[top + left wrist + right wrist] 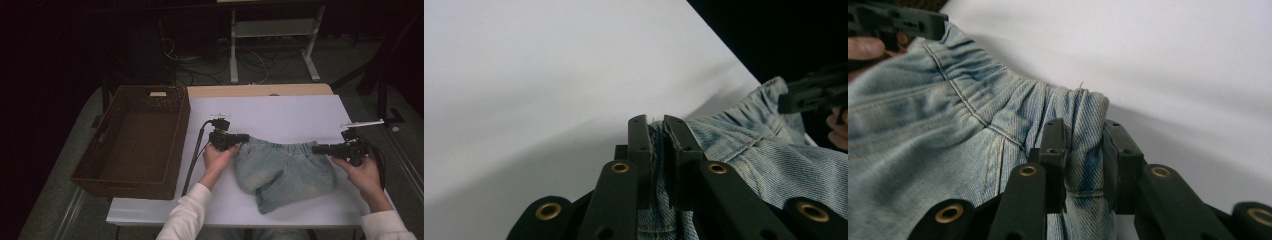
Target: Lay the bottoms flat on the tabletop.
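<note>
Nearest to me, my two white sleeves [189, 212] come up over the near edge of the table [280, 112], which is covered in white. Between my hands lie the denim shorts [282, 170], pale blue, on the near half of the white surface, waistband away from me and legs bunched toward me.

My left gripper [244, 138] is clenched on the left end of the waistband; in the left gripper view the black jaws stand almost together with a thin fold of denim [658, 165] pinched between the pads. My right gripper [316, 149] grasps the right end of the same waistband; in the right gripper view a thicker roll of gathered denim [1084, 150] sits squeezed between its jaws, and the elastic band runs off toward the other gripper. Both grippers point inward at each other, with the waistband between them.

Farther left, just beside the white cover, stands a dark woven basket [131, 177]. Beyond the far table edge, a white frame [272, 45] and loose cables [200, 65] sit on the dim floor.
</note>
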Motion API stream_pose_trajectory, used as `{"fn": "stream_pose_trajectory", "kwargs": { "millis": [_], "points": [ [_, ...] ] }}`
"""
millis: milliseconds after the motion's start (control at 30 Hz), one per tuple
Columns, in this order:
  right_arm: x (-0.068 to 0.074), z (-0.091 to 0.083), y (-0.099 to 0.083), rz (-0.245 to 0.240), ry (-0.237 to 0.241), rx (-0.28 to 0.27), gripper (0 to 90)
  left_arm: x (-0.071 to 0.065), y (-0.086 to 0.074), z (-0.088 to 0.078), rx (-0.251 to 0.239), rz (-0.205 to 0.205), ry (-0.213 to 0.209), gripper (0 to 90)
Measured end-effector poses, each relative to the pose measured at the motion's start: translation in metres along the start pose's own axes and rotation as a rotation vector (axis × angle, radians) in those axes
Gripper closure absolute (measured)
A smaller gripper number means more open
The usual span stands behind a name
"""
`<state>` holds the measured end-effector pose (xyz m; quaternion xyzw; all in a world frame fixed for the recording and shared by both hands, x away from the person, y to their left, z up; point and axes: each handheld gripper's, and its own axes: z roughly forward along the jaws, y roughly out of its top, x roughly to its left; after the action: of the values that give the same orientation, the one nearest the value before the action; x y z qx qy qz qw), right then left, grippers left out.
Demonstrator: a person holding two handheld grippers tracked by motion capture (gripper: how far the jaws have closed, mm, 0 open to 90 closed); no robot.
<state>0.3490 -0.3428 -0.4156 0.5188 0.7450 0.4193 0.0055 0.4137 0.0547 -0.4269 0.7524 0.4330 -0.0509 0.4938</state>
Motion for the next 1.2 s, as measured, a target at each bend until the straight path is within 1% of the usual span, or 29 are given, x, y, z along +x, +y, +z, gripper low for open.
{"fn": "stream_pose_trajectory", "kwargs": {
  "millis": [100,267,367,433,567,900,1200],
  "points": [
    [-0.001,0.002,0.009,0.007,0.016,-0.01,73.3,0.001,0.007,-0.007,-0.009,0.004,0.007,82.7],
    [-0.003,0.009,0.022,0.009,0.035,-0.02,73.4,0.0,0.02,-0.015,-0.017,0.028,0.041,82.7],
    [-0.004,0.015,0.031,0.005,0.039,-0.02,73.5,0.0,0.027,-0.021,-0.025,0.032,0.053,82.7],
    [-0.004,0.017,0.036,0.009,0.042,-0.026,73.5,0.001,0.032,-0.024,-0.03,0.032,0.052,82.7],
    [-0.002,0.017,0.045,-0.009,0.037,-0.051,73.5,0.003,0.039,-0.028,-0.034,0.033,0.053,82.7],
    [0.005,0.018,0.069,-0.045,0.026,-0.055,73.5,0.006,0.054,-0.036,-0.045,0.041,0.073,82.7],
    [0.003,0.021,0.087,-0.045,0.029,-0.071,73.5,0.009,0.072,-0.038,-0.053,0.047,0.093,82.7]
  ]
}}
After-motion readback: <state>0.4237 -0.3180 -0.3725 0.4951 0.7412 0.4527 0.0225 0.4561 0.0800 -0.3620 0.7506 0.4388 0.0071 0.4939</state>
